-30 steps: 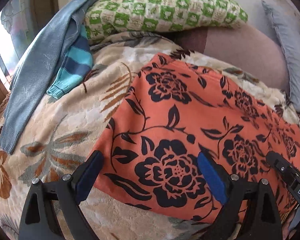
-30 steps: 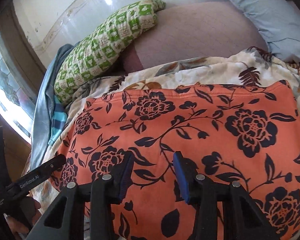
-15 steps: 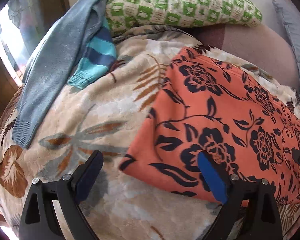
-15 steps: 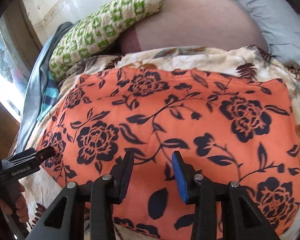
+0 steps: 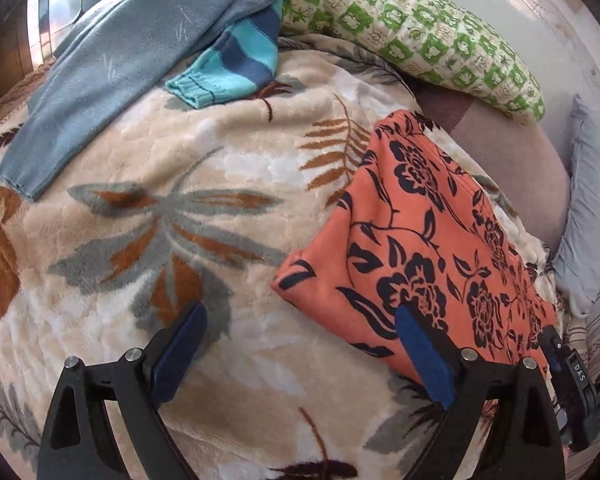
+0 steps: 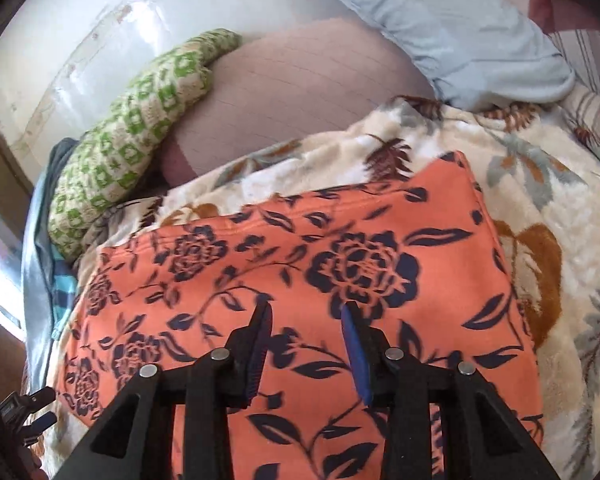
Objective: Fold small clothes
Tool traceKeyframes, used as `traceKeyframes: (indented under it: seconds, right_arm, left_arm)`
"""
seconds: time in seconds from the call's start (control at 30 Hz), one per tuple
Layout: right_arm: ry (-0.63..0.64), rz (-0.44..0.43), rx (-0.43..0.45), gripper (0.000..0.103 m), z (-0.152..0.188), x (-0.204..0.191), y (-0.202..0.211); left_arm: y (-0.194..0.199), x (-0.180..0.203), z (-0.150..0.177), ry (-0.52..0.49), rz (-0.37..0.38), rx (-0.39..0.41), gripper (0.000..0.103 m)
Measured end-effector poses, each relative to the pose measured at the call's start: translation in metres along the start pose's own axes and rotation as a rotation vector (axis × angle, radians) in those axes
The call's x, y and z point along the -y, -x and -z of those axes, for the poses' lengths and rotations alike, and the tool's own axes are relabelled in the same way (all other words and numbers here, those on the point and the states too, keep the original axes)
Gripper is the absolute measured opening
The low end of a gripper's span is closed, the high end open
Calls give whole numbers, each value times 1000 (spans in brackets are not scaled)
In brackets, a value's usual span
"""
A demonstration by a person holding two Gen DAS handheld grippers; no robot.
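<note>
An orange garment with a dark floral print [image 5: 428,248] lies folded flat on a cream leaf-patterned blanket [image 5: 172,208]. It fills the middle of the right wrist view [image 6: 300,280]. My left gripper [image 5: 300,344] is wide open and empty, over the blanket at the garment's near left corner. My right gripper [image 6: 306,332] is open and empty, just above the garment's near part. A grey-blue garment [image 5: 112,52] and a teal striped one [image 5: 236,64] lie at the blanket's far left.
A green checked pillow [image 5: 420,28] lies at the back against the white wall [image 6: 100,32]. A mauve cushion [image 6: 300,96] and a pale blue pillow [image 6: 440,24] sit behind the orange garment. The other gripper shows at the right edge [image 5: 572,384].
My left gripper has swung left, off the orange garment and over bare blanket. My right gripper has shifted right across the garment. Both stayed open.
</note>
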State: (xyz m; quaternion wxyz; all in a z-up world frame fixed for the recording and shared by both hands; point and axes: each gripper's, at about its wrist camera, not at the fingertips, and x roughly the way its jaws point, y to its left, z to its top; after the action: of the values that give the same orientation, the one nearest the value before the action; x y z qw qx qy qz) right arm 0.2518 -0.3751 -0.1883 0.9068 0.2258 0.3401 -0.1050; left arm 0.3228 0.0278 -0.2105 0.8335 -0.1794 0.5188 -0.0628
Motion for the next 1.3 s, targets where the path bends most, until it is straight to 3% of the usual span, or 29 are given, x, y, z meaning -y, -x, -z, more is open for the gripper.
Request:
traceKeyframes:
  seconds: [0.07, 0.2, 0.3, 0.5, 0.53, 0.6, 0.63, 0.7, 0.8, 0.93, 1.0, 1.1, 1.3]
  right_arm:
    - [37, -62, 8, 40, 4, -17, 2]
    - [138, -81, -14, 41, 17, -46, -5]
    - [129, -107, -50, 41, 24, -49, -12]
    - [73, -119, -96, 41, 26, -40, -24]
    - [62, -130, -103, 41, 27, -38, -25]
    - [50, -157, -113, 41, 29, -38, -25]
    - [55, -174, -115, 41, 30, -39, -25]
    - [77, -208, -114, 41, 31, -46, -23]
    - [124, -226, -110, 41, 34, -59, -21]
    - [136, -244, -158, 41, 43, -67, -30]
    - [148, -223, -236, 41, 51, -70, -45]
    - [176, -213, -227, 41, 53, -72, -45]
    - [-42, -320, -170, 41, 26, -31, -28]
  left_arm:
    - [-5, 6, 9, 23, 33, -28, 95]
    - [-18, 19, 18, 3, 52, -47, 95]
    - [-19, 20, 16, 18, 67, -3, 95]
    - [-30, 13, -3, 81, 189, 75, 94]
    - [-31, 13, -5, 85, 215, 89, 91]
    - [-36, 14, -8, 92, 259, 91, 68]
    - [-38, 14, -9, 95, 252, 94, 64]
    - [-39, 12, -8, 90, 221, 109, 40]
    - [-39, 5, -9, 111, 242, 115, 29]
    - [-36, 7, -9, 94, 249, 128, 22]
    - [-31, 8, -8, 88, 267, 136, 20]
    - [-17, 15, -8, 57, 284, 160, 19]
    - [28, 60, 4, -100, 314, 252, 18]
